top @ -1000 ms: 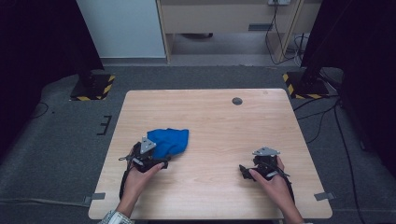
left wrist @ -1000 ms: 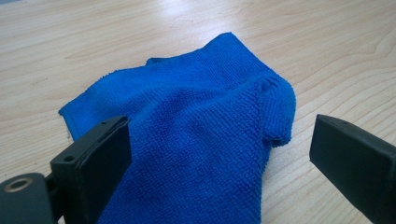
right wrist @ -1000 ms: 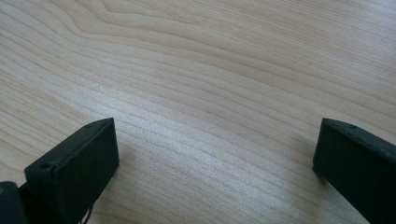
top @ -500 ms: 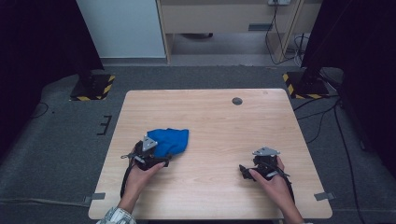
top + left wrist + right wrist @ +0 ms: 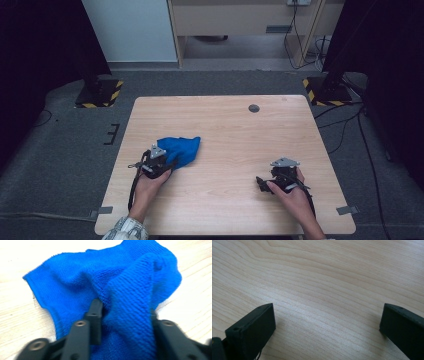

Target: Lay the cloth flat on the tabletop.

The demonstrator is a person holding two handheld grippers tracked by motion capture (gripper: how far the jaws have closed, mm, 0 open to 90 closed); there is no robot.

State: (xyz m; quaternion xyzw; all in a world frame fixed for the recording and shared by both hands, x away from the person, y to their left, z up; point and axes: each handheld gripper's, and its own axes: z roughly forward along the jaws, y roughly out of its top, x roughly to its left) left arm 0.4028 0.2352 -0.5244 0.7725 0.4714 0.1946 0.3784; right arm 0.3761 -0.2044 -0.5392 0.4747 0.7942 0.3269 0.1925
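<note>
Left gripper view has my left gripper [image 5: 122,315] pinching a raised fold of the cloth [image 5: 105,282], bunched on the bench [image 5: 230,125] at left; lift slowly, right gripper [image 5: 327,322] wide open, empty.

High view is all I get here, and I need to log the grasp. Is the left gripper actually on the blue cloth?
Observer: Yes. In the left gripper view a raised fold of the cloth lies between the jaws of the left gripper.
Operator: Does the whole cloth hang off the table?
Observer: No. Its far part lies spread on the table.
Operator: And the right gripper, open or shut?
Observer: Open. In the right gripper view the right gripper has its jaws wide apart, with bare wood between them.
</note>
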